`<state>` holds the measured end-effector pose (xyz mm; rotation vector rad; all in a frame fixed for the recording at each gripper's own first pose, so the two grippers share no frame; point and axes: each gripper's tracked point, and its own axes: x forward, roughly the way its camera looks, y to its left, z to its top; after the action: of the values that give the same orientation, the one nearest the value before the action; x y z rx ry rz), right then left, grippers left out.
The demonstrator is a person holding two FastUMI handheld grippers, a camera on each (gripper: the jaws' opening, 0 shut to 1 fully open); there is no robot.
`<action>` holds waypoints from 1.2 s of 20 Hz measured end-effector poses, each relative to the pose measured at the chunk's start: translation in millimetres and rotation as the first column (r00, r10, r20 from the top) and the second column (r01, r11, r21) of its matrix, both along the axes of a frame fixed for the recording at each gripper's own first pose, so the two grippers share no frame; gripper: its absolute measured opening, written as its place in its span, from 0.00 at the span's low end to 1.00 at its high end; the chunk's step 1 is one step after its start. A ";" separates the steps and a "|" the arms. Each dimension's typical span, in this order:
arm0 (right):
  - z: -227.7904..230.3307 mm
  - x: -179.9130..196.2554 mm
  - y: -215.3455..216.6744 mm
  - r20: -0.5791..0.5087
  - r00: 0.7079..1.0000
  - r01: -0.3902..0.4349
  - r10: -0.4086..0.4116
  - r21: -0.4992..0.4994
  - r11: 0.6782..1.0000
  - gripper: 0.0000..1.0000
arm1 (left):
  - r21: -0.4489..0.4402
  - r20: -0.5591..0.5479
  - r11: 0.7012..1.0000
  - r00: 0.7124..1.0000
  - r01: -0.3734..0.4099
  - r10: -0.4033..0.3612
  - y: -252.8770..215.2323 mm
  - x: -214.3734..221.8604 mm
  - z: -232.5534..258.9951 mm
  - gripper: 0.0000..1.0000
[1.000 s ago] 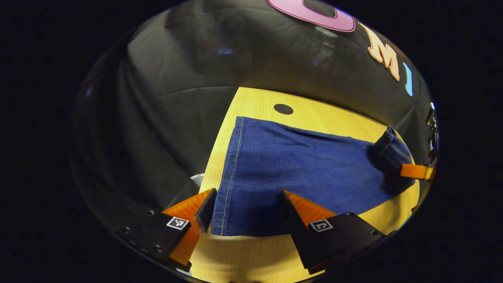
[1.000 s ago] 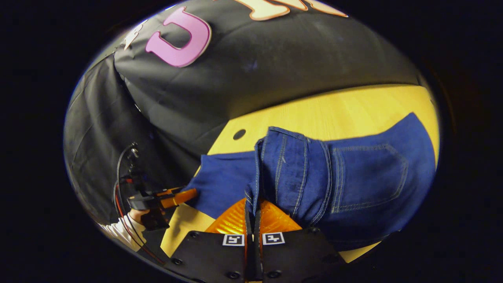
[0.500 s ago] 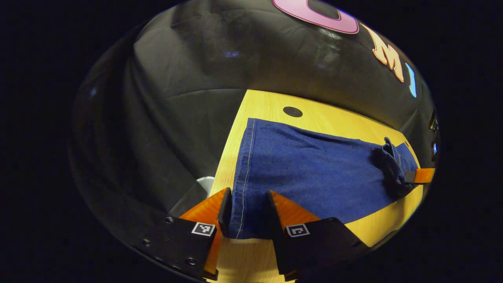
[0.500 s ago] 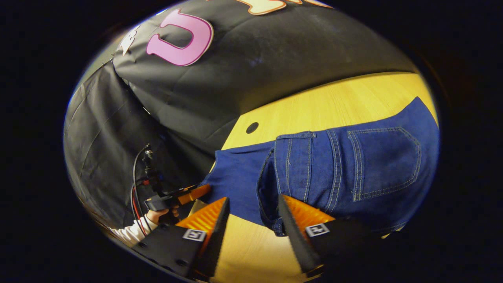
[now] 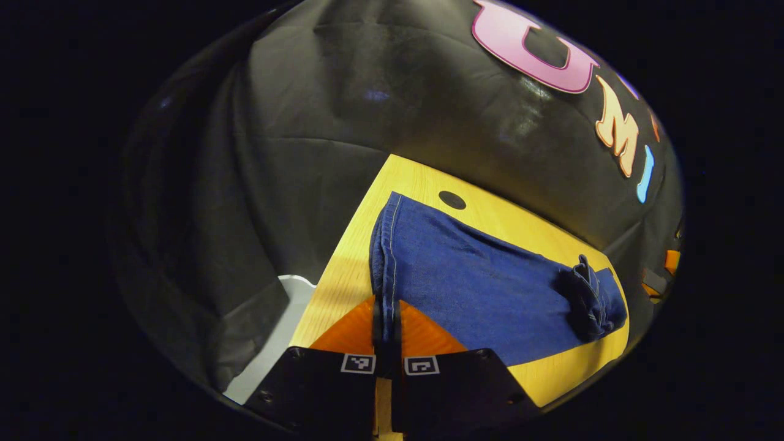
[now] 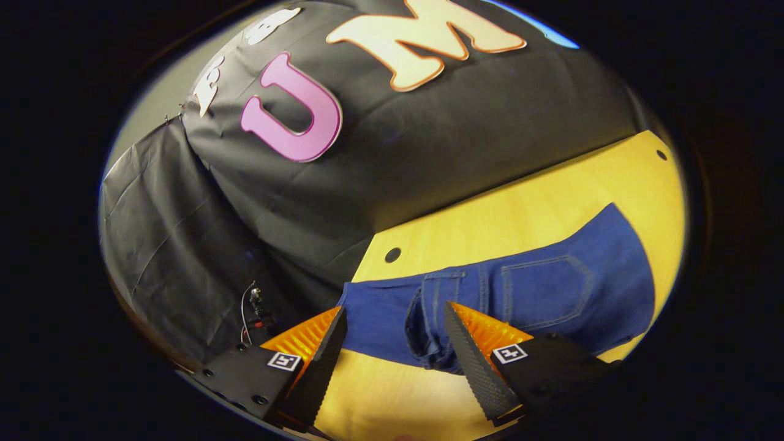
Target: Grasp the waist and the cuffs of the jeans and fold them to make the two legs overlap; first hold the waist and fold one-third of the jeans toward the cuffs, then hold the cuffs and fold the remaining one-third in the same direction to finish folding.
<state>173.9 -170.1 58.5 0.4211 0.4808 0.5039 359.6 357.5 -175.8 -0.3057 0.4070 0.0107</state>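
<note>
The blue jeans (image 5: 484, 288) lie on the yellow wooden table (image 5: 416, 180), legs overlapped, with the waist folded over onto the legs. In the left gripper view my left gripper (image 5: 386, 318) is shut on the cuff edge (image 5: 384, 257), which is pinched and lifted between the fingers. The folded waist (image 5: 591, 297) bunches at the far end. In the right gripper view the waist with its back pocket (image 6: 545, 288) rests flat on the legs. My right gripper (image 6: 395, 334) stands open just above the near edge of the waist fold (image 6: 425, 331), holding nothing.
A small dark hole (image 5: 452, 199) marks the table beyond the cuffs, also seen as the hole (image 6: 392, 255) in the right gripper view. The table's left edge (image 5: 334, 269) drops to a pale floor patch (image 5: 275, 337). Bare wood (image 6: 520, 208) lies beyond the jeans.
My left gripper closed on the cuff edge and raised it. My right gripper, which had let go of the waist, pulled back and up, staying open.
</note>
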 end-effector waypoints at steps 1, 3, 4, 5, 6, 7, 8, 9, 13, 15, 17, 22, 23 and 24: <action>5.0 -1.1 -13.9 0.011 0.999 0.032 -0.032 -0.004 0.999 0.97 | 0.010 -0.015 1.000 1.000 0.003 -0.003 1.0 -0.1 -0.6 0.02; 10.8 -6.5 -43.2 0.012 0.996 0.092 -0.092 -0.004 0.996 0.97 | 0.020 -0.028 1.000 1.000 0.005 -0.005 -1.6 -4.7 4.3 0.00; 12.8 -8.7 -57.7 0.012 0.993 0.122 -0.122 -0.001 0.993 0.97 | 0.016 -0.022 1.000 1.000 0.009 -0.009 -4.0 -6.7 9.6 0.00; 14.1 -10.2 -73.0 0.011 0.988 0.152 -0.152 0.000 0.988 0.97 | 0.008 -0.009 1.000 1.000 0.008 -0.008 -3.8 -9.3 17.0 0.00; 16.0 -11.3 -86.6 0.012 0.984 0.177 -0.177 0.005 0.984 0.97 | -0.005 -0.002 1.000 1.000 0.014 -0.014 -7.5 -10.6 25.1 0.00; 16.4 -16.0 -100.2 0.010 0.979 0.201 -0.201 0.011 0.979 0.97 | -0.012 0.004 1.000 1.000 0.011 -0.011 -11.3 -13.9 33.9 0.00; 18.0 -19.7 -112.3 0.010 0.975 0.222 -0.222 0.020 0.975 0.97 | -0.026 0.009 0.999 1.000 0.020 -0.019 -20.3 -15.9 43.4 0.00; 20.5 -21.7 -124.6 0.013 0.970 0.241 -0.241 0.027 0.970 0.97 | -0.038 0.022 0.999 0.999 0.024 -0.023 -32.0 -19.5 54.9 0.00; 30.5 -30.8 -175.0 0.032 0.959 0.279 -0.280 0.036 0.960 0.97 | -0.029 0.090 0.998 0.995 0.050 -0.048 -83.8 -24.2 105.9 0.00; 32.5 -35.5 -205.6 0.033 0.958 0.284 -0.285 0.036 0.958 0.97 | -0.014 0.131 0.998 0.989 0.066 -0.064 -119.5 -26.0 136.5 0.00; 31.6 -39.2 -237.0 0.025 0.959 0.280 -0.281 0.034 0.959 0.97 | 0.007 0.163 0.998 0.984 0.069 -0.069 -156.7 -28.8 157.7 0.00; 27.9 -44.0 -303.3 0.017 0.974 0.226 -0.226 0.007 0.974 0.97 | 0.071 0.228 0.993 0.968 0.090 -0.104 -260.6 -29.8 200.8 0.00; 28.8 -43.7 -314.7 0.017 0.976 0.217 -0.217 0.008 0.976 0.97 | 0.081 0.240 0.990 0.962 0.112 -0.129 -285.6 -30.2 210.8 0.00; 29.1 -42.5 -326.1 0.019 0.976 0.215 -0.215 0.008 0.977 0.97 | 0.091 0.248 0.987 0.957 0.130 -0.149 -308.6 -30.4 216.5 0.00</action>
<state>131.4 -496.2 87.5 0.4676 0.4094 0.3003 329.2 48.9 40.7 -0.2010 0.1712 -0.1502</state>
